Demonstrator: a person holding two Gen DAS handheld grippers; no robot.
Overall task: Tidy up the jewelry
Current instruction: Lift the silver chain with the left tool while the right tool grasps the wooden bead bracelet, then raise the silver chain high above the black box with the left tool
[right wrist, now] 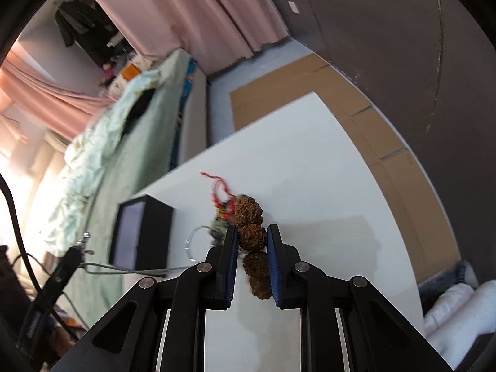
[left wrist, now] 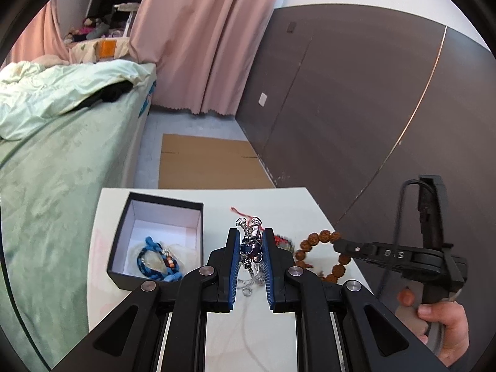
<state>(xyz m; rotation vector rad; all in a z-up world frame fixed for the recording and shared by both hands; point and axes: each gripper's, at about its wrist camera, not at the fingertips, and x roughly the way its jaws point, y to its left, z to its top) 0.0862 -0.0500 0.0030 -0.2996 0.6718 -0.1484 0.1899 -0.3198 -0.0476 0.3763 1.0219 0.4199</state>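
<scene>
My left gripper (left wrist: 251, 248) is shut on a silver pendant necklace (left wrist: 250, 241) with a dark blue stone; its chain (left wrist: 249, 282) dangles below the jaws. The right gripper (right wrist: 251, 238) is shut on a brown seed-bead bracelet (right wrist: 251, 237), lifted a little off the white table (right wrist: 325, 170). From the left wrist view the bracelet (left wrist: 316, 241) hangs from the right gripper's fingertips (left wrist: 341, 244), held by a hand (left wrist: 446, 325). A black box (left wrist: 155, 238) with a white inside stands at the left and holds a blue cord pendant (left wrist: 156, 260). A red-thread piece (right wrist: 221, 198) lies behind the bracelet.
A bed with a green cover (left wrist: 46, 161) runs along the left. Pink curtains (left wrist: 210, 37) hang behind, and a dark panelled wall (left wrist: 356, 108) stands at the right. Flat cardboard (left wrist: 210, 161) lies on the floor beyond the table. A clear ring (right wrist: 193, 241) lies by the box.
</scene>
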